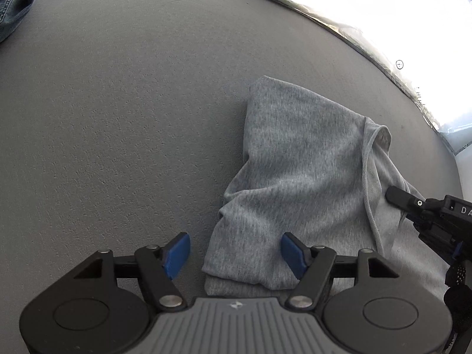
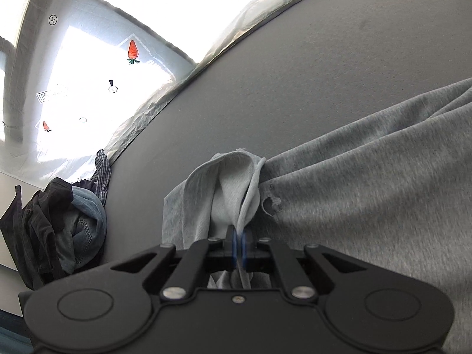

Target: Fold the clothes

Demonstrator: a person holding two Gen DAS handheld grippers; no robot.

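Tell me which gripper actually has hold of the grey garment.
The right gripper: shut on the grey garment at its drawstring edge. The left gripper is open, straddling a corner.

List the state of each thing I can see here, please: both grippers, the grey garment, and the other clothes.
Left gripper: open, at the garment's near edge.
Right gripper: shut on the grey garment, pinching its fabric and drawstring.
Grey garment: partly folded, lying on the grey surface.
Pile of clothes: crumpled, unfolded, at the surface's edge.

A home laundry spot: grey padded surface [image 1: 118, 118], heaped clothes [image 2: 59, 227], carrot-printed plastic sheet [image 2: 132, 50]
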